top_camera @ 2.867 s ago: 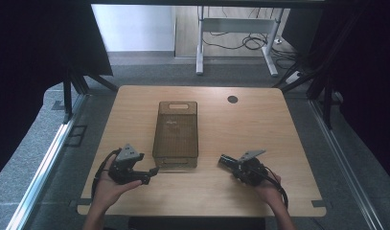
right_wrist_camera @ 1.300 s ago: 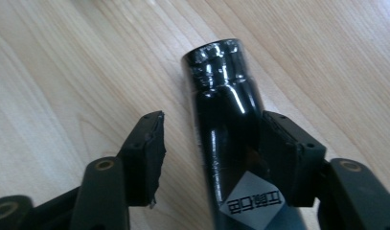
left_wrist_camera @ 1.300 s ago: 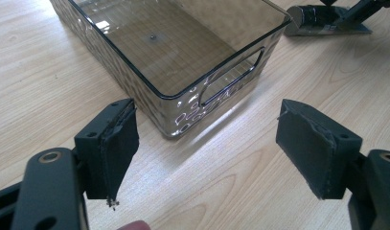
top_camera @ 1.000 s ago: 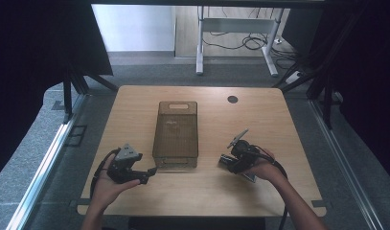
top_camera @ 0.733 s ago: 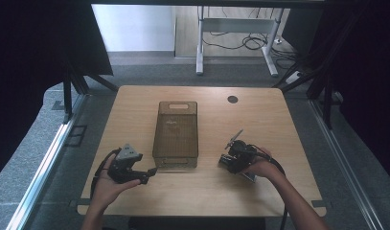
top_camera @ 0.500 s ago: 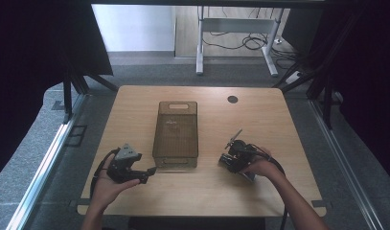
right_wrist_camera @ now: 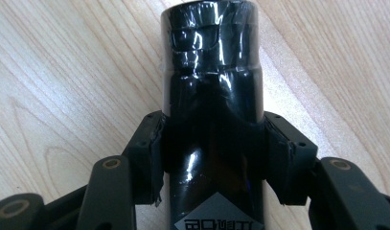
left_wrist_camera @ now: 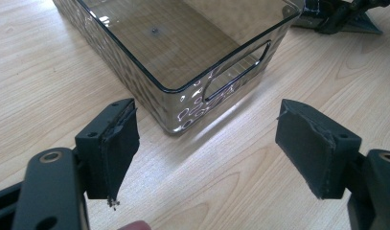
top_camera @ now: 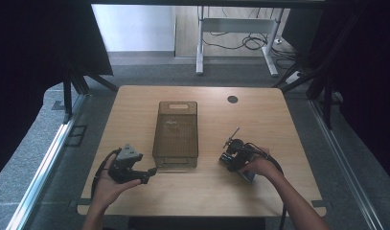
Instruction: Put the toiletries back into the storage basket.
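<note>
Black bottle lies on its side on the table, to the right of the near end of the smoky clear plastic bin, and our right gripper has it between its pads. In the right gripper view its glossy body, with a film-wrapped cap end pointing away from us and a grey diamond label near the bottom edge, runs straight up between the two jaws, and both pads sit against its sides. Those jaws have just been closing in on the bottle, so we now have hold of it across its width, with the jaws wide because the bottle is broad. In the high view our right hand rests low on the table with that gripper pointing toward the bin. Our left gripper stands wide open with nothing between its pads; in its own view it looks at the near end wall of the bin and the slot handle cut into it, with bare wood under the jaws. Our left hand holds it near the table's front left, just short of the bin's near corner.
</note>
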